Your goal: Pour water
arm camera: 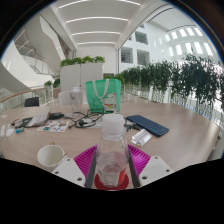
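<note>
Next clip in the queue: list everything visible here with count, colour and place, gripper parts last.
Water bottle: one, clear plastic with a white cap and a red band low down, between the fingers.
Cup: one, white, on the table beside the bottle.
Bag: one, green, standing at the far side of the table.
Flat dark item: one, dark blue or black, lying beyond the bottle; it may be a tablet or a notebook.
Small clutter: several pale items and cables, too small to name, on the far part of the table.
Table: one, light wood.
Plants: a row, green, behind the table.
Gripper: one, pink pads, fingers closed against the bottle's sides.
</note>
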`<action>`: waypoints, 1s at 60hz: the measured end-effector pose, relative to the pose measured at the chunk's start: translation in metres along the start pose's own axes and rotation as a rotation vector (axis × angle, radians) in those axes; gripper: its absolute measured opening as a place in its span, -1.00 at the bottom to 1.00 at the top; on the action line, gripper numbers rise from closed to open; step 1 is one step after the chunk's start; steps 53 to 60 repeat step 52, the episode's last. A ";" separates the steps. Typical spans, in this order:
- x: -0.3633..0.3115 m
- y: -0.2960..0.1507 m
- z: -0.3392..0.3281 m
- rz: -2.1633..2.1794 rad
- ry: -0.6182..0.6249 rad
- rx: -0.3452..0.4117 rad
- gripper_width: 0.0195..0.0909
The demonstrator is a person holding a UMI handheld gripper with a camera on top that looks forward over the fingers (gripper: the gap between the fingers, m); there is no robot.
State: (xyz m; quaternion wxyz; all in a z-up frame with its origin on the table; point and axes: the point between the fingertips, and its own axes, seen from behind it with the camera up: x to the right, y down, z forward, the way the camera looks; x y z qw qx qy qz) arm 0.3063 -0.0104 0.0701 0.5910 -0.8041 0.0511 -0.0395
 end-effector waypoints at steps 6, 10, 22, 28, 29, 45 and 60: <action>0.007 0.013 -0.015 0.044 0.037 -0.066 0.80; 0.003 0.015 -0.035 0.072 0.032 -0.082 0.79; -0.003 0.020 -0.119 0.084 0.099 -0.141 0.80; -0.022 0.004 -0.161 0.088 0.116 -0.138 0.80; -0.024 0.001 -0.166 0.088 0.119 -0.140 0.80; -0.083 -0.048 -0.249 0.142 0.163 -0.121 0.80; -0.099 -0.062 -0.277 0.113 0.181 -0.121 0.79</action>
